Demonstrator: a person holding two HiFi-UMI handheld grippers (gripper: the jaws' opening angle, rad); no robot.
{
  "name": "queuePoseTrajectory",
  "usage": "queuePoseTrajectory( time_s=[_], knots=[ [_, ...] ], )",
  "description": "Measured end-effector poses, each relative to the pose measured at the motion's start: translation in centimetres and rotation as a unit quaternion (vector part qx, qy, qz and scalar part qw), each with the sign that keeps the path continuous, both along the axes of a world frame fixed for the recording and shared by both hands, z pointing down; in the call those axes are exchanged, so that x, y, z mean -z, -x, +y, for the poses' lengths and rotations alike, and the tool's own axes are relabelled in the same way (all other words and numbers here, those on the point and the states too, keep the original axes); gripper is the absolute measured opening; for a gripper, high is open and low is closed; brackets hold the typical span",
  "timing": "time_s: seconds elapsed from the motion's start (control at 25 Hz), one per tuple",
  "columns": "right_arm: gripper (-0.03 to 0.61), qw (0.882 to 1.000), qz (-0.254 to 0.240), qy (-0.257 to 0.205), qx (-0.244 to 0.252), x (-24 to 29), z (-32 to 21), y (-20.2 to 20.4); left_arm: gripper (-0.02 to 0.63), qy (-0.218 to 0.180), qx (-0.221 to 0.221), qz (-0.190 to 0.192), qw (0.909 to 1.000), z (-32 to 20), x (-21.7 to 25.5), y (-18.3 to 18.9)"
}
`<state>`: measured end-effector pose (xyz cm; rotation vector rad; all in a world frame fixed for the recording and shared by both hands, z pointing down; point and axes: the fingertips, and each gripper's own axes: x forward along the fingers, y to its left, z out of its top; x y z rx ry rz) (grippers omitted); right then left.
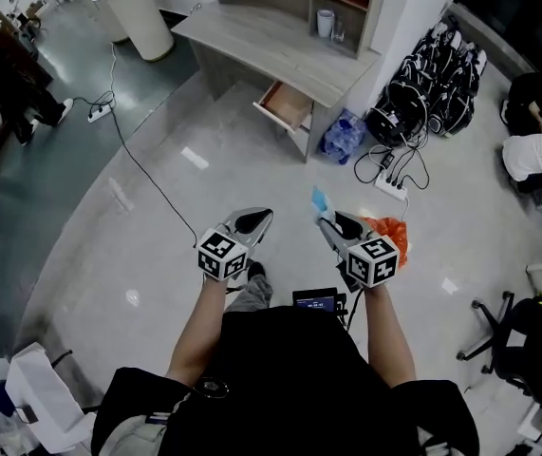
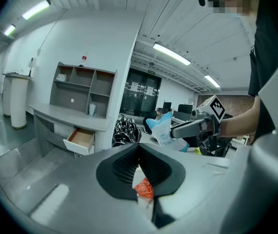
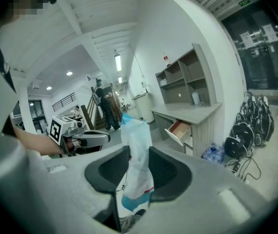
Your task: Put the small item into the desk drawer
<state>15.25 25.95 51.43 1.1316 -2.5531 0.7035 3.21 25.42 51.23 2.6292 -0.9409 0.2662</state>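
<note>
From the head view this reads as the carrying step, with right gripper (image 1: 326, 218) and left gripper (image 1: 263, 215) well short of the open wooden drawer (image 1: 287, 105) of the grey desk (image 1: 252, 36), so walking closer comes next; the left gripper view shows jaws together, empty; the right gripper view shows jaws pinching the small white-and-blue plastic packet (image 3: 135, 130), long axis along the jaws, free end beyond the tips.

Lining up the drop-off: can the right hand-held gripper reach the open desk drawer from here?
Probably not yet. The drawer stands open and unobstructed, but the right hand-held gripper, shut on the packet, is well short of it.

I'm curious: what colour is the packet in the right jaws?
White and blue packet; best in right gripper view.
</note>
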Motion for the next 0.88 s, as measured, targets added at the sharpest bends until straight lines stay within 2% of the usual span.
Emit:
queuePoseTrajectory(
  time_s=[0.52,0.88],
  knots=[
    [0.124,0.999,0.021,0.01,-0.029,-0.3,-5.5,3.9,0.002,0.009,-0.033,0.014,0.9993,-6.2,-0.6,3.6],
    [0.124,0.998,0.035,0.012,-0.048,-0.4,-8.6,8.0,0.002,0.009,-0.054,0.023,0.9983,-10.0,-0.8,7.5]
  ],
)
